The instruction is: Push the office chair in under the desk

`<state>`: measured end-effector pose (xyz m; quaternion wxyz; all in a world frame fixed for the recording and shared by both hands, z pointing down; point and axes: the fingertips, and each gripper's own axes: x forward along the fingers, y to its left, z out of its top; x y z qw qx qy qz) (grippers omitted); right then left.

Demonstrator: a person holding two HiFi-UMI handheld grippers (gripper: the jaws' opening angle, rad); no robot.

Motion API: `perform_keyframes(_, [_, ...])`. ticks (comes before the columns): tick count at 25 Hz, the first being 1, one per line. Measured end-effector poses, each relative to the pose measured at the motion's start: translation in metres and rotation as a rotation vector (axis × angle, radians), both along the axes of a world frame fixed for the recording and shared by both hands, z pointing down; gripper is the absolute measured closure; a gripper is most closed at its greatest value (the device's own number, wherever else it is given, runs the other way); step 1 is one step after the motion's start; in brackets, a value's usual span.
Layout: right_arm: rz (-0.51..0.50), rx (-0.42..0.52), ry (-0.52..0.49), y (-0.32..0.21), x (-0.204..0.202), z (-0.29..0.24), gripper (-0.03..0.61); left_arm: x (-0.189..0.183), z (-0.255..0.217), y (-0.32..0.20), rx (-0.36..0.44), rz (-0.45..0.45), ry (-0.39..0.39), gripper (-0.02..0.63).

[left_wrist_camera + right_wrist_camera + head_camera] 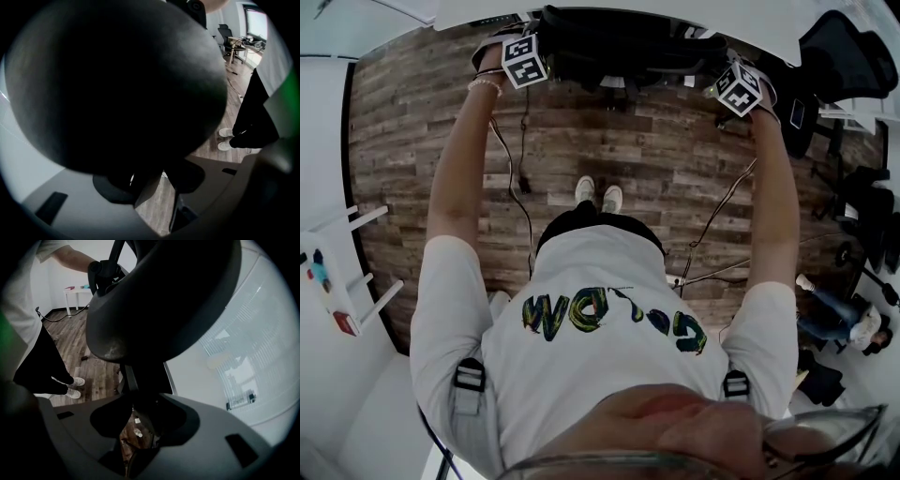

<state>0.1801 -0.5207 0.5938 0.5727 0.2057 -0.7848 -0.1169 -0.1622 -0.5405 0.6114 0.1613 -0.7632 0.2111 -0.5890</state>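
The black office chair (619, 47) stands at the top of the head view, its back against the edge of the white desk (675, 14). Both arms reach straight out to it. My left gripper (511, 47) is at the left end of the chair's back and my right gripper (741, 84) at the right end. In the left gripper view the dark backrest (112, 79) fills most of the picture, and the left gripper (150, 180) has a dark part of it between its pads. In the right gripper view a black bar of the chair (159, 301) runs down between the pads of the right gripper (140, 420).
The floor is wood plank (656, 159), with a cable (520, 169) trailing across it by the person's shoes (598, 195). A second black chair (848, 52) stands at the upper right. A seated person (844, 319) is at the right, and a small white table (337, 281) at the left.
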Motion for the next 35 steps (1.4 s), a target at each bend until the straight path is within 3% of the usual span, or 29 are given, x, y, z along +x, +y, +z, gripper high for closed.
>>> perform_keyframes(35, [-0.017, 0.02, 0.096, -0.078, 0.012, 0.007, 0.402, 0.012, 0.001, -0.068, 0.047, -0.025, 0.005, 0.411])
